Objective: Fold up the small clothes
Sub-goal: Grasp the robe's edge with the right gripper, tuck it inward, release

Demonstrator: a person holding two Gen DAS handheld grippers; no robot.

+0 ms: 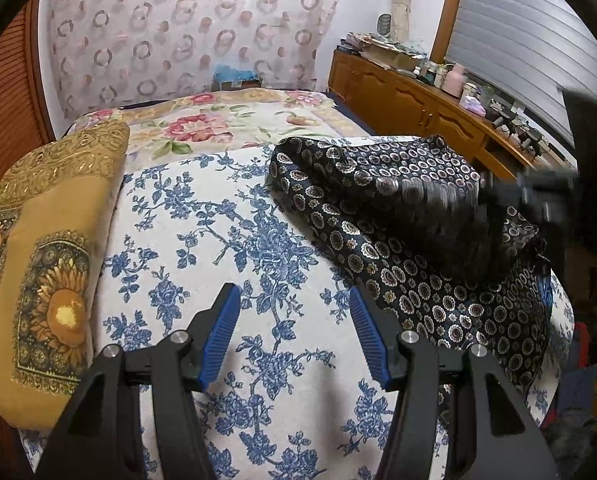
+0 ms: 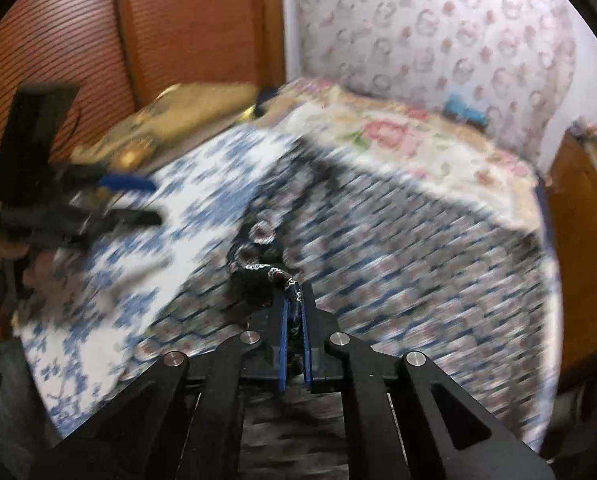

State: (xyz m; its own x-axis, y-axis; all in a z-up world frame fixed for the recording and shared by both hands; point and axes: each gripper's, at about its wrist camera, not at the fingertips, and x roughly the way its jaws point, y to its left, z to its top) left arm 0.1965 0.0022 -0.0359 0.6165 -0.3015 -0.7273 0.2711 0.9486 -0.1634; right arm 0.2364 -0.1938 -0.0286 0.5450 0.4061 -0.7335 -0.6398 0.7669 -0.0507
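Observation:
A dark garment [image 1: 402,240] printed with small pale rings lies crumpled on the blue-flowered white cloth [image 1: 226,248] over the bed. My left gripper [image 1: 294,300] hovers open above the flowered cloth, just left of the garment's near edge, nothing between its blue pads. My right gripper [image 2: 294,300] is shut on a bunched fold of the dark garment [image 2: 258,268], which sticks out past the blue pads. The right wrist view is smeared by motion. The right gripper [image 1: 510,192] shows as a blur over the garment in the left wrist view; the left gripper [image 2: 138,196] appears at the left of the right wrist view.
A yellow sunflower cushion [image 1: 46,280] lies at the left of the bed. A rose-patterned blanket [image 1: 202,124] covers the far end. A wooden sideboard [image 1: 418,96] with clutter runs along the right wall. A person's hand [image 2: 2,248] holds the left gripper.

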